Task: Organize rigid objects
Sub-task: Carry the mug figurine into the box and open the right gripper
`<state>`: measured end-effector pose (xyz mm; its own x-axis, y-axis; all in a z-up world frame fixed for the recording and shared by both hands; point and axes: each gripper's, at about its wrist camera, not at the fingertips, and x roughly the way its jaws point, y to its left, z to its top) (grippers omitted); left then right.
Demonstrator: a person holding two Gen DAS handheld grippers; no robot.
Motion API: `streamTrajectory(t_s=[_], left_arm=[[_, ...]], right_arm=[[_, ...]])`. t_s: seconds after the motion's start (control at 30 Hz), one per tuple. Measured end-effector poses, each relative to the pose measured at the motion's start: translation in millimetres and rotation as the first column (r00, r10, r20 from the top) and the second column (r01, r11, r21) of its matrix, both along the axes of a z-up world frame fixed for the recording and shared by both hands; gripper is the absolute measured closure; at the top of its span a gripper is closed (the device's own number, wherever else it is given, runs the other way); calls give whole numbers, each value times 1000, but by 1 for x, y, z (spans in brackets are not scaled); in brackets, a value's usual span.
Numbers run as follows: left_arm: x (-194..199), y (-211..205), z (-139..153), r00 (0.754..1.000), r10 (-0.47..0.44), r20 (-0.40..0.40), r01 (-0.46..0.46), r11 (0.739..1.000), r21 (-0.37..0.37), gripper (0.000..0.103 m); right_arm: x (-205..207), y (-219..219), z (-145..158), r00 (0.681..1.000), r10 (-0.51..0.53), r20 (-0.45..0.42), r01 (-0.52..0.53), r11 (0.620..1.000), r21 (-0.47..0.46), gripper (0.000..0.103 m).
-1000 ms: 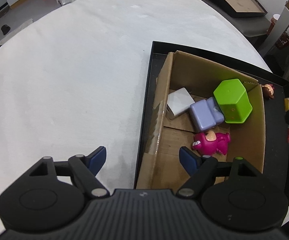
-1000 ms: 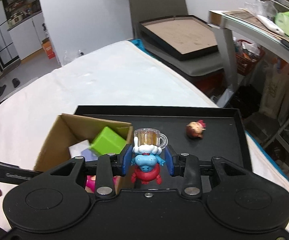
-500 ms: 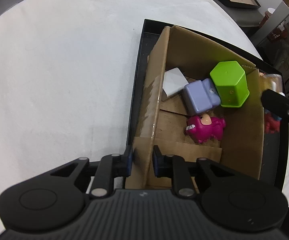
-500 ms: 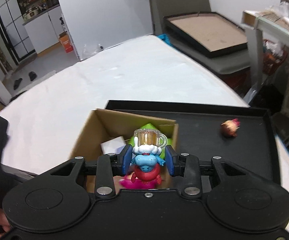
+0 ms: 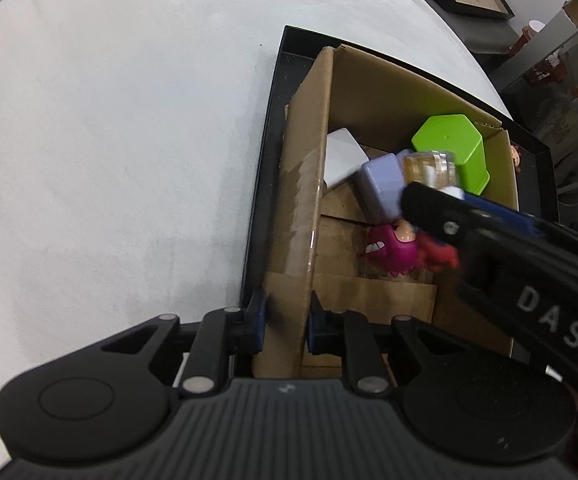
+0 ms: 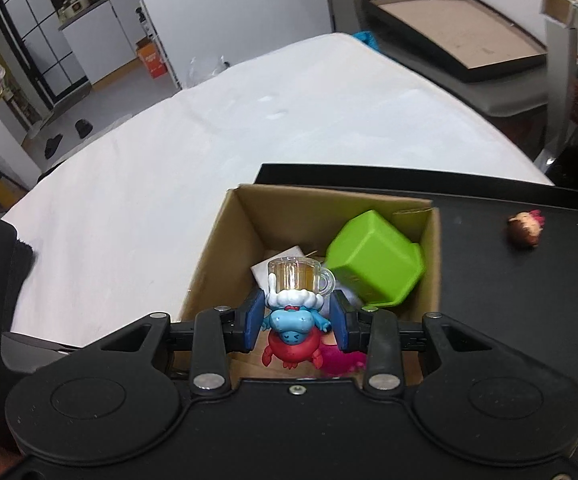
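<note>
While left jaws pinch the cardboard box wall, right jaws clamp a glossy figurine.

The left wrist camera is looking steeply down, close over the near left wall of the cardboard box. The right wrist camera is peering down less steeply over that box, facing the room beyond. Both are sharing the box's interior.

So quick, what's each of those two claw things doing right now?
Left gripper: closed on the near wall of the cardboard box.
Right gripper: closed on a blue figurine with a beer mug, above the box.
</note>
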<state>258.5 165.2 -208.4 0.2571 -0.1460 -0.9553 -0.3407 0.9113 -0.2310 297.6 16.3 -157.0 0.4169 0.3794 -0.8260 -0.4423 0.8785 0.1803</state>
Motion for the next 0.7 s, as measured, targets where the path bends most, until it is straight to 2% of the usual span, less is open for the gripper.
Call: streamTrajectory(t_s=[0.27, 0.33, 0.37, 0.5, 0.7], left_arm=[[2, 0, -1, 1000, -10, -3, 10, 1000, -3, 85], [3, -1, -1, 1000, -10, -2, 10, 1000, -1, 85], [3, -1, -2, 1000, -8, -3, 8, 1000, -2, 84], [4, -3, -1, 1000, -12, -10, 12, 1000, 5, 84], [5, -11, 5, 1000, -19, -17, 20, 998, 58, 82]], right_arm=[[6, 11, -4, 998, -5, -69, 11, 997, 80, 66], [7, 11, -6, 997, -17, -71, 21, 998, 60, 52], [6, 10, -6, 997, -22, -67, 25, 998, 51, 51], [5, -2, -4, 997, -33, -69, 37, 998, 57, 51], [2, -22, 4, 997, -58, -46, 61, 996, 58, 51]])
